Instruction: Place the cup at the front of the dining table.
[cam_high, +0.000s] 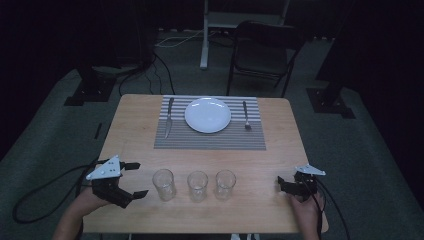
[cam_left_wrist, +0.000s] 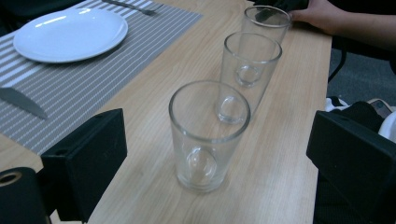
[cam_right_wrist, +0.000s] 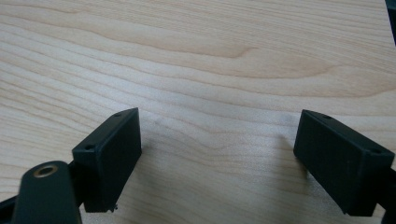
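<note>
Three clear empty glasses stand in a row near the table's front edge: left glass (cam_high: 163, 184), middle glass (cam_high: 197, 185), right glass (cam_high: 225, 183). My left gripper (cam_high: 140, 178) hovers just left of the row, open, its jaws pointing at the left glass without touching it. In the left gripper view that nearest glass (cam_left_wrist: 208, 135) stands upright ahead of the wide-apart jaws of the left gripper (cam_left_wrist: 219, 140), with the other two glasses (cam_left_wrist: 250, 65) lined up behind it. My right gripper (cam_high: 281, 185) rests at the front right, and in its own view the right gripper (cam_right_wrist: 219, 144) is open over bare wood.
A striped grey placemat (cam_high: 210, 140) lies at the table's far side with a white plate (cam_high: 208, 115), a knife (cam_high: 169, 117) on its left and a fork (cam_high: 246, 116) on its right. A folding chair (cam_high: 262, 55) stands behind the table.
</note>
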